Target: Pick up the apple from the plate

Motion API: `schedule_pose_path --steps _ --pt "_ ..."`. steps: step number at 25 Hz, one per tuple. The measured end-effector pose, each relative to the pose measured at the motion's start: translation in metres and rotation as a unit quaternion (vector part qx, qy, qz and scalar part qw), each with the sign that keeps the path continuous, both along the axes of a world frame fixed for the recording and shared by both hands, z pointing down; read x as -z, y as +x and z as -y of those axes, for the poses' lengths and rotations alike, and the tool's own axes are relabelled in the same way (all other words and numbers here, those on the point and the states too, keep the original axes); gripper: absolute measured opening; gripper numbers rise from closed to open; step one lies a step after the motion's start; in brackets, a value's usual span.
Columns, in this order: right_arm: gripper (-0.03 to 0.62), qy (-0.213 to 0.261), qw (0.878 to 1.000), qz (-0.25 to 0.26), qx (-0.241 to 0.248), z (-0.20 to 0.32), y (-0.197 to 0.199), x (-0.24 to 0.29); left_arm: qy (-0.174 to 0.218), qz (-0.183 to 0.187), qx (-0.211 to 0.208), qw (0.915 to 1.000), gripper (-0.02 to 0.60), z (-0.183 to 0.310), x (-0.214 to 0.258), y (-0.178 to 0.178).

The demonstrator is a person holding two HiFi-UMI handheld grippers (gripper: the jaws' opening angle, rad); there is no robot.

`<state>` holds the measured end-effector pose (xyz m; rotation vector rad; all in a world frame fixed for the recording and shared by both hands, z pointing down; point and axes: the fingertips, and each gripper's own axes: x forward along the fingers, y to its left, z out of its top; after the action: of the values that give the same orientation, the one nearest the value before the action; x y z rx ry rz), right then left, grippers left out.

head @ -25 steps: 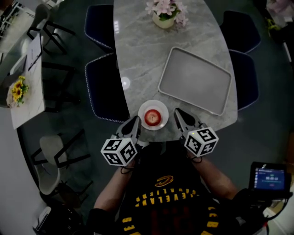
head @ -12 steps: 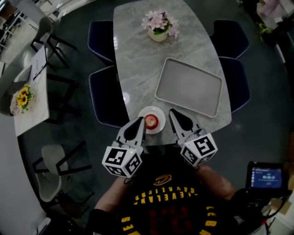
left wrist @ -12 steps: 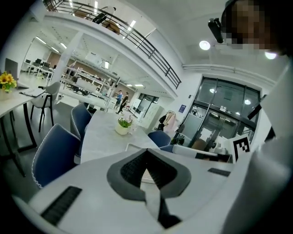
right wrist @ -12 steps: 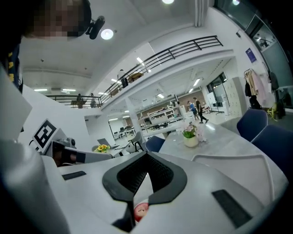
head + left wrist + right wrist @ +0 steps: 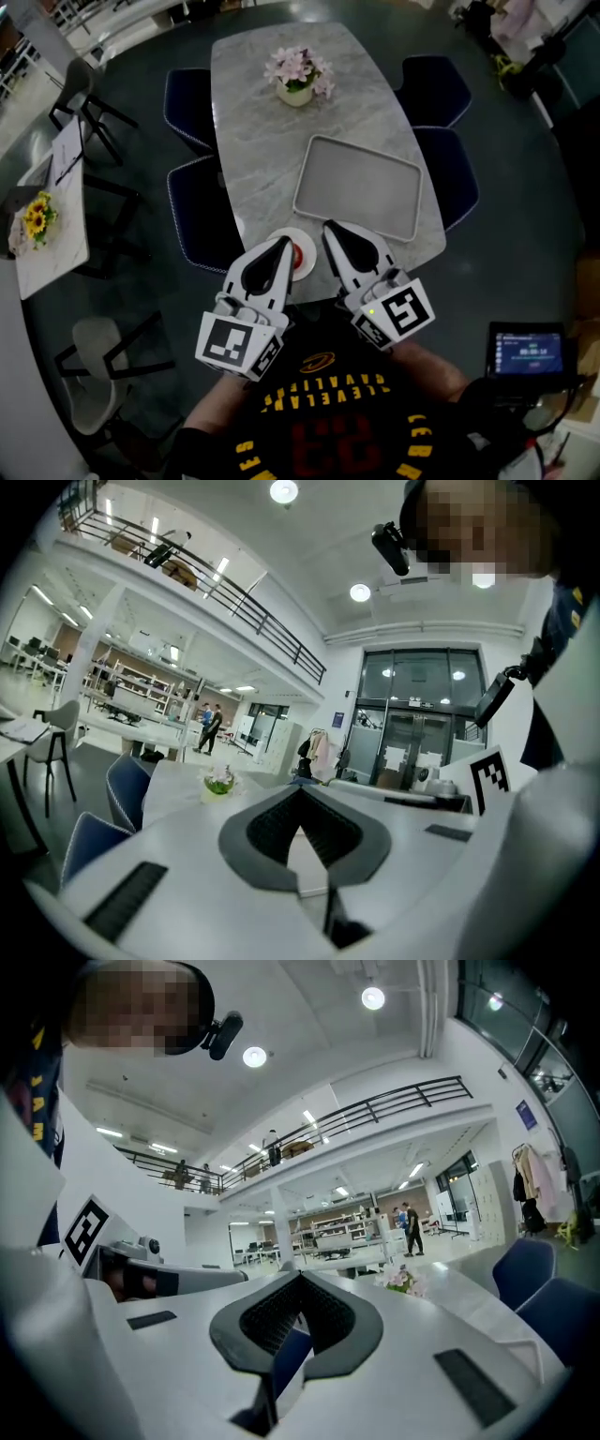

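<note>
Left tongs (image 5: 282,244) and right tongs (image 5: 330,229), both closed empty, flank the red apple (image 5: 297,251) on its white plate (image 5: 300,233).

Head view: from high above we look steeply down on the table (image 5: 272,141). Gripper views: we sight level, close along left tongs (image 5: 300,797) and right tongs (image 5: 299,1286). All share the flower pot (image 5: 294,91).

obstacle: tray (image 5: 356,190) just right of plate (image 5: 302,234) | vase (image 5: 295,92) well apart | free: tabletop (image 5: 253,155) left of tray
</note>
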<state>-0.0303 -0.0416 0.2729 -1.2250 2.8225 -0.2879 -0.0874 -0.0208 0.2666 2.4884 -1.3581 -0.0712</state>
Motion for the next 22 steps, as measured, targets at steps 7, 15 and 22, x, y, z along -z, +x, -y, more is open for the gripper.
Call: schedule_pose_path --steps 7,15,22 --pt "0.006 0.072 0.997 -0.017 -0.005 -0.022 -0.004 0.038 0.049 -0.011 -0.011 0.9987 0.0 -0.016 0.032 0.01" --pt "0.006 0.121 0.992 -0.041 -0.013 -0.044 -0.007 0.057 0.114 0.008 -0.024 0.9932 0.0 -0.04 0.052 0.014" --pt "0.006 0.13 0.989 -0.064 -0.008 -0.045 -0.01 0.055 0.118 0.0 -0.024 0.9928 0.0 -0.041 0.048 0.009"
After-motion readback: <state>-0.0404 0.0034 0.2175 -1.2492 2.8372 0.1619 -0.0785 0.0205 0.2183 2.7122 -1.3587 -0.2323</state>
